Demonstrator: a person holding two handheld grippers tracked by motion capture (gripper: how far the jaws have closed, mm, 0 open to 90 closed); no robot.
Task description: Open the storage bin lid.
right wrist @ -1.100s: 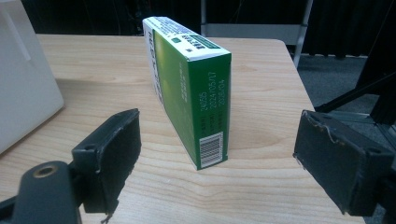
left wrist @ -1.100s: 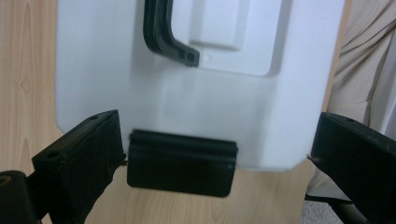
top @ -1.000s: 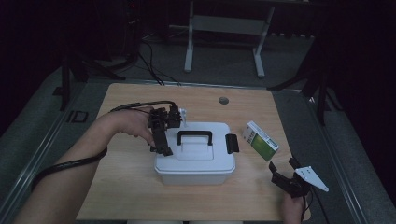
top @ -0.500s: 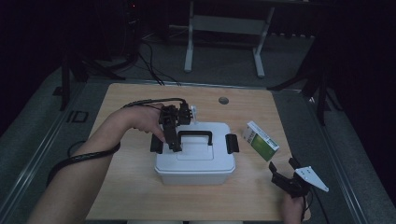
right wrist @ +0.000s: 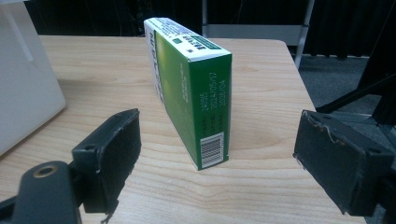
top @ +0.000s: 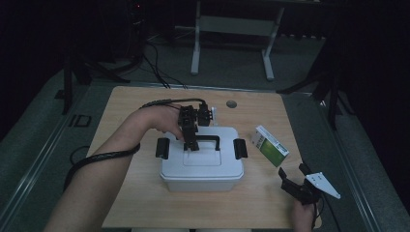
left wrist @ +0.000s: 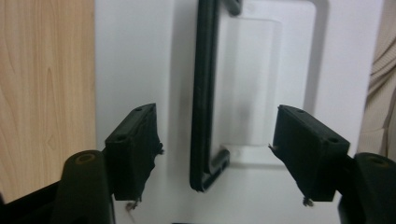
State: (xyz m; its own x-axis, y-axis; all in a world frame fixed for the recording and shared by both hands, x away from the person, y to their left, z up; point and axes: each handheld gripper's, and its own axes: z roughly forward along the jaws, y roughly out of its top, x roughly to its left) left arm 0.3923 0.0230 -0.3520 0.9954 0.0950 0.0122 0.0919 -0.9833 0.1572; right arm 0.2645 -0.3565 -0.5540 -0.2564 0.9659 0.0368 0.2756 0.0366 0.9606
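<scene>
Left gripper [top: 192, 145] hides the handle's [top: 209, 140] left end — jaws closing, not yet touching.

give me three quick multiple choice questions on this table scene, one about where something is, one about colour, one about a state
1. Where does the green carton stand?
A. on the white box
B. on the table, right of the white box
C. in the left gripper

2. What colour is the handle on the white box lid?
A. black
B. red
C. white

3. How does the left gripper stand at the handle?
A. shut beside it
B. jaws either side, not touching
C. far off

Answers:
1 B, the high view shows it on the wood beside the box.
2 A, it is dark against the white lid.
3 B, the left gripper view shows gaps on both sides, the jaws having just been closing.
</scene>
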